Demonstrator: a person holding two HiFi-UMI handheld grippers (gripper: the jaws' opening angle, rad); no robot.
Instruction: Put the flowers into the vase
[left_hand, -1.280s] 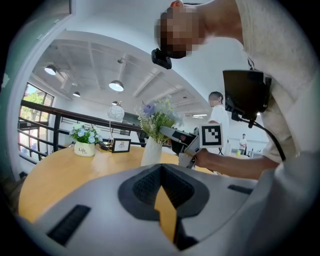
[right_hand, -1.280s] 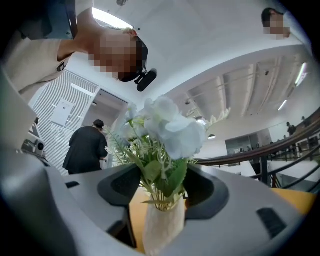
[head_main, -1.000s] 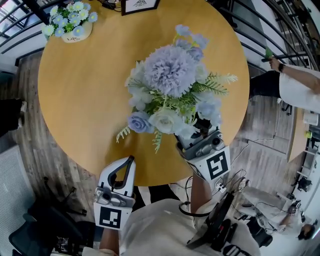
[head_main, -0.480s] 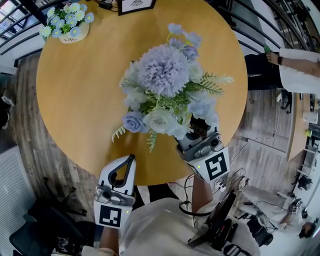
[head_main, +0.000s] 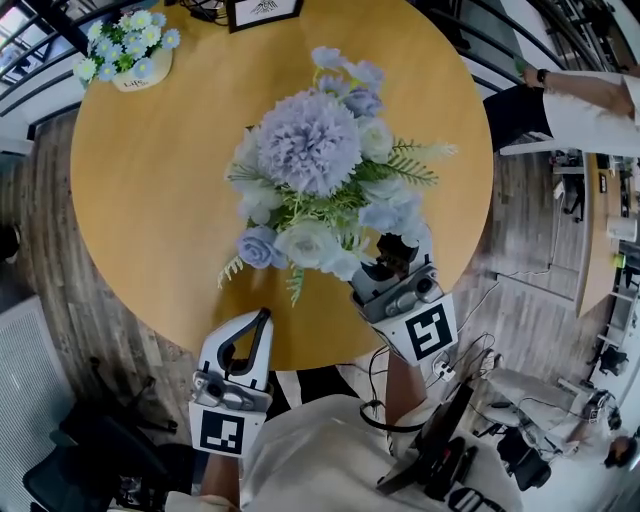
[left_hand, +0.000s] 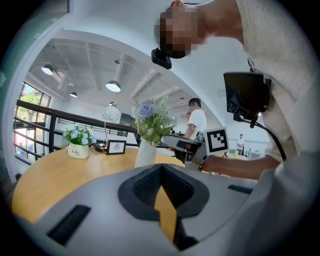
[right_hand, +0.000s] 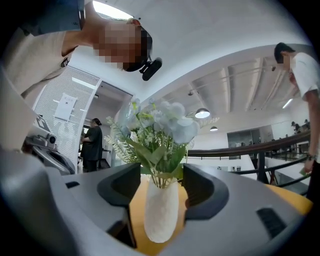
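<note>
A bouquet of pale blue and white flowers (head_main: 310, 150) stands in a white vase (right_hand: 161, 212) on the round wooden table (head_main: 150, 200). From above the blooms hide the vase. My right gripper (head_main: 393, 262) reaches level under the bouquet's right side. In the right gripper view the vase's neck stands between the open jaws, with a thin strip of table showing on each side. My left gripper (head_main: 258, 325) hangs shut and empty at the table's near edge, pointing at the vase (left_hand: 145, 154).
A small white pot of blue flowers (head_main: 128, 55) and a framed picture (head_main: 265, 10) sit at the table's far edge. A person (head_main: 570, 100) stands beyond the table at the right. A black railing runs behind. Cables and gear lie on the floor near my body.
The table and bouquet slide slightly left in the head view. Both grippers keep their places. The person at the right has shifted upward in the picture.
</note>
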